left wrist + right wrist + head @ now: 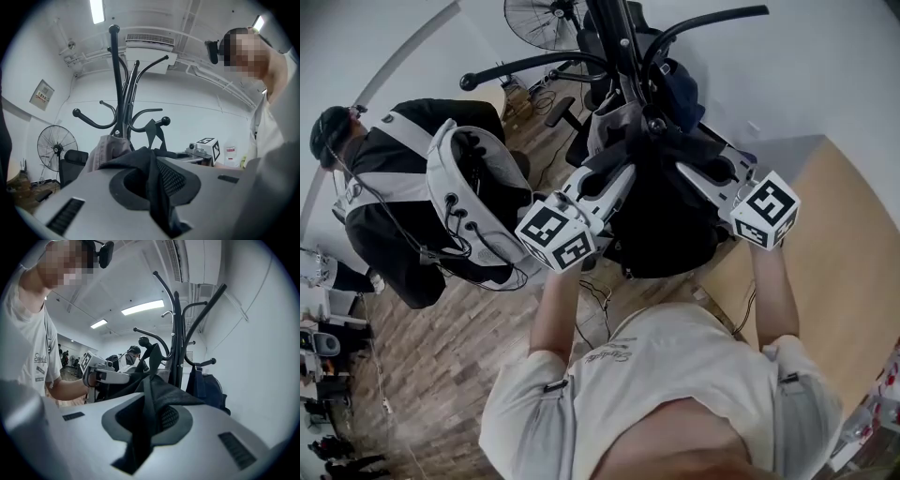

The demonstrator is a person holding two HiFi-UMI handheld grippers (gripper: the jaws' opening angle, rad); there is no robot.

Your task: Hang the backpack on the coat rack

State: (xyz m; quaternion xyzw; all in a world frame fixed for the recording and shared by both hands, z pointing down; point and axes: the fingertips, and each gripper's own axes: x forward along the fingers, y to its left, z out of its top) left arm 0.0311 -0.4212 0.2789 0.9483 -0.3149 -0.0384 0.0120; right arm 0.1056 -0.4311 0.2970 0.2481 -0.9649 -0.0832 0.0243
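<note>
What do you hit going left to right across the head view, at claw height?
person in black jacket → left claw → backpack → right claw → light wood surface

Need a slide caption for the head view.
Left gripper and right gripper hold the black backpack up at the coat rack.

White wall (825,66), plain, on every side seen. Floor (441,375): grey-brown wood planks, thin cables (598,302) trailing across. Pale wood tabletop (853,244) at right of head view, against wall. Black pedestal fan (56,147) near wall, black office chair (71,164) just beside it. Small framed notice (42,95) on wall above fan. White ceiling (197,28) with exposed pipes (89,55) and air-conditioning unit (150,43). Strip lights (143,307) lit; light even, bright.
</note>
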